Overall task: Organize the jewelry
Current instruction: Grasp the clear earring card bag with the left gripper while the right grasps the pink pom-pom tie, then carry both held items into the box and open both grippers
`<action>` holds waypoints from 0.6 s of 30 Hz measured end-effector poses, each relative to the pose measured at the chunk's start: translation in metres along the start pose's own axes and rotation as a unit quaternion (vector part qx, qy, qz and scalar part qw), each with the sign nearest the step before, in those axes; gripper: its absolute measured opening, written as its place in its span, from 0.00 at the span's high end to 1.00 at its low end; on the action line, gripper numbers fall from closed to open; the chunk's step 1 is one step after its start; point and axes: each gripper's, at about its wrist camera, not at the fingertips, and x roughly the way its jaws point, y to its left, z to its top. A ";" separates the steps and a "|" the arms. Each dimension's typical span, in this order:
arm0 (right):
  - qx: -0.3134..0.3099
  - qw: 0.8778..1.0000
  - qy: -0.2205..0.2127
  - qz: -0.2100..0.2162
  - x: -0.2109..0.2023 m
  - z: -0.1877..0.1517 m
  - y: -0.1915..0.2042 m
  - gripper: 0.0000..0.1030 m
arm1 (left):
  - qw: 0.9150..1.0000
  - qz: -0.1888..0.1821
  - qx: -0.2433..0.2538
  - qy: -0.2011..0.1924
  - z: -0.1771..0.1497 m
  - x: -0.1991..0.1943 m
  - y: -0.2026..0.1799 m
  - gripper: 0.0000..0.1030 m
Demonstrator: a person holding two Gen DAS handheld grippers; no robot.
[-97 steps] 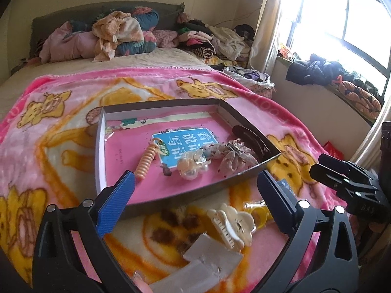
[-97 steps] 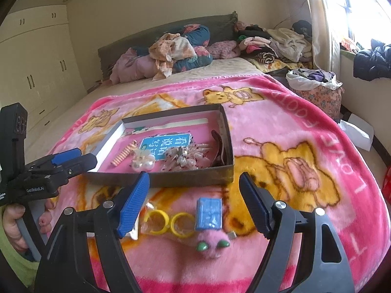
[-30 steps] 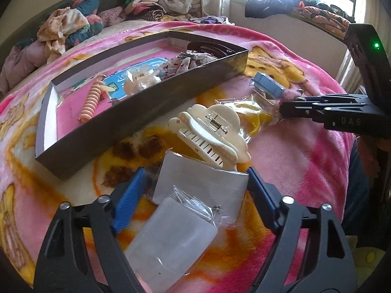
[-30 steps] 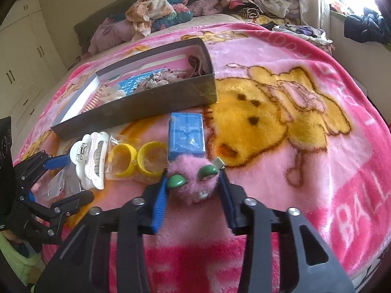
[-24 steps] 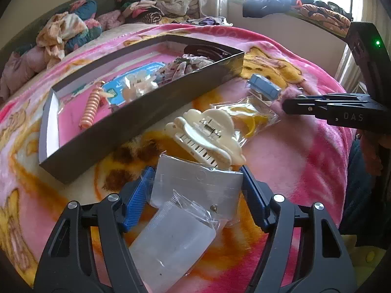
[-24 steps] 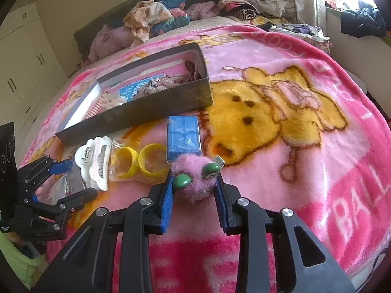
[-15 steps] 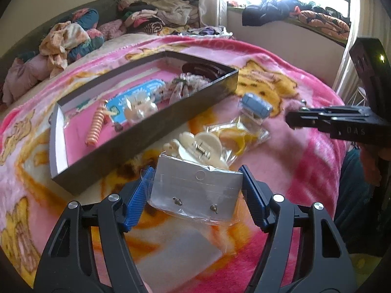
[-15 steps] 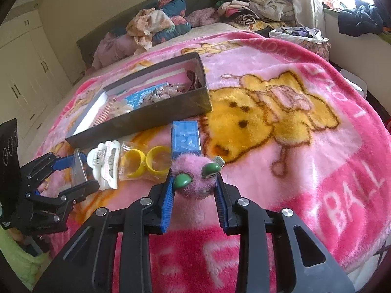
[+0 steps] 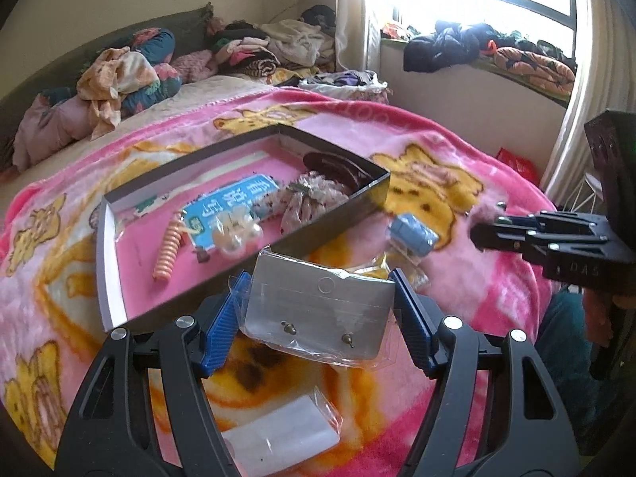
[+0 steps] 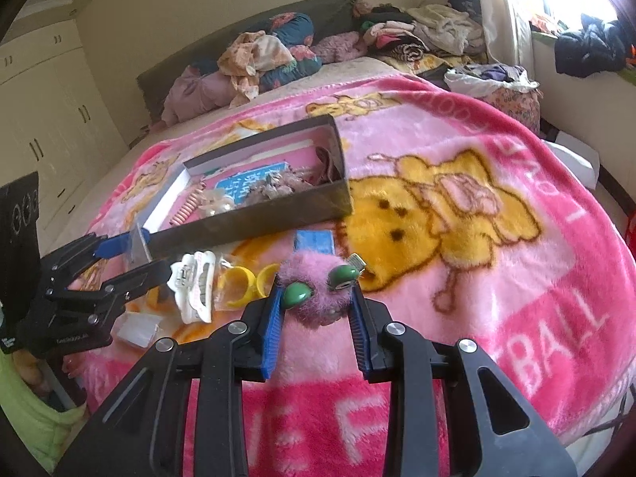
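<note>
My left gripper is shut on a clear bag with a grey earring card and holds it above the blanket, just in front of the dark shallow box. The box holds an orange spiral tie, a pearl clip, a floral scrunchie and a dark headband. My right gripper is shut on a pink fuzzy hair clip with green beads, lifted off the blanket. A white claw clip, bagged yellow rings and a small blue box lie before the box.
A clear plastic packet lies on the pink bear blanket under my left gripper. Piles of clothes sit at the bed's far end. A window sill with clothes is at the right, white wardrobes at the left.
My left gripper has lifted the earring card bag off the blanket toward the box. My right gripper has raised the pink fuzzy clip slightly.
</note>
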 end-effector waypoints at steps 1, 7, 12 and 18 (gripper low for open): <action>-0.003 1.000 0.000 0.001 0.001 0.002 0.002 0.72 | 1.000 0.002 -0.002 -0.002 0.002 0.000 0.001 0.40; -0.017 1.000 0.001 0.007 0.007 0.009 0.013 0.72 | 1.000 0.011 -0.015 -0.008 0.006 0.000 0.013 0.40; -0.028 1.000 0.004 0.013 0.016 0.015 0.024 0.72 | 0.999 0.020 -0.033 -0.013 0.007 -0.001 0.026 0.40; -0.045 0.999 0.007 0.022 0.027 0.025 0.040 0.72 | 0.998 0.034 -0.057 -0.018 0.006 -0.002 0.049 0.40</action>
